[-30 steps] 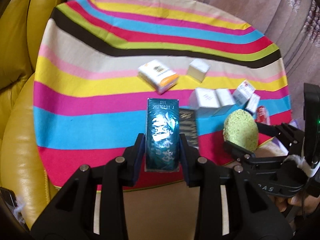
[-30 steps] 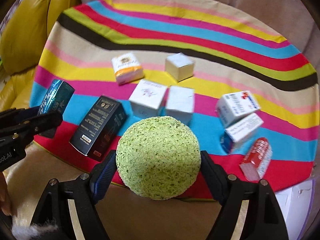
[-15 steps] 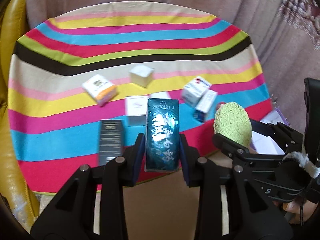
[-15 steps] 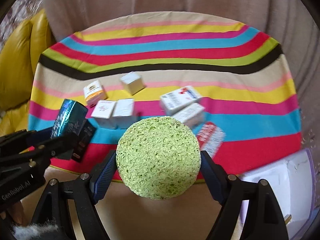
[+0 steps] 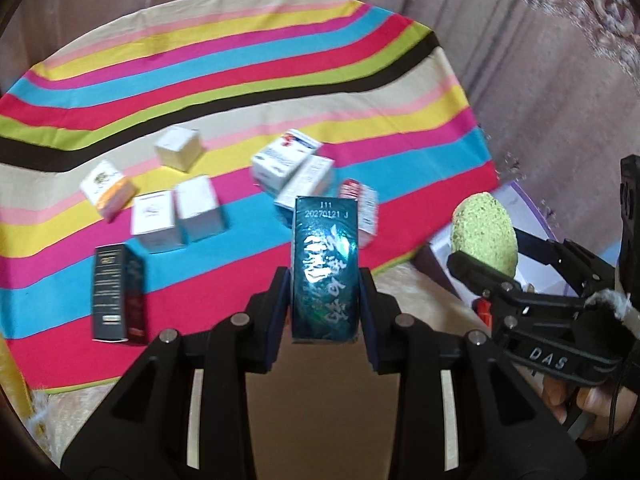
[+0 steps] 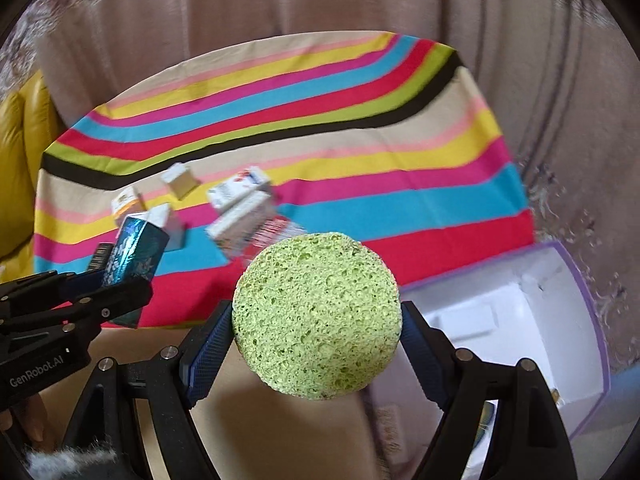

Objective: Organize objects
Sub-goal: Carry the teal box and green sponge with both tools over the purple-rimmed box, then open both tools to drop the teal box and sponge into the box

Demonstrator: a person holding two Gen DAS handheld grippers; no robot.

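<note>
My left gripper (image 5: pixel 325 276) is shut on a tall shiny teal box (image 5: pixel 324 268), held upright above the near edge of the striped cloth (image 5: pixel 240 60); it also shows in the right wrist view (image 6: pixel 134 258). My right gripper (image 6: pixel 316 320) is shut on a round green sponge (image 6: pixel 316 314), which the left wrist view shows at the right (image 5: pixel 484 236). A white box with a purple rim (image 6: pixel 520 320) lies open to the right of the sponge. Several small boxes lie on the cloth, among them a black box (image 5: pixel 114 292) and a white pair (image 5: pixel 176 216).
A red-and-white packet (image 5: pixel 360 204) lies behind the teal box. A yellow leather seat (image 6: pixel 20 152) is at the left. A brown curtain (image 6: pixel 280 0) hangs behind the table. Beige padding (image 6: pixel 280 420) lies below both grippers.
Both grippers have swung to the right with their loads. The boxes on the cloth drifted left in view, and the open white box came into sight at the right.
</note>
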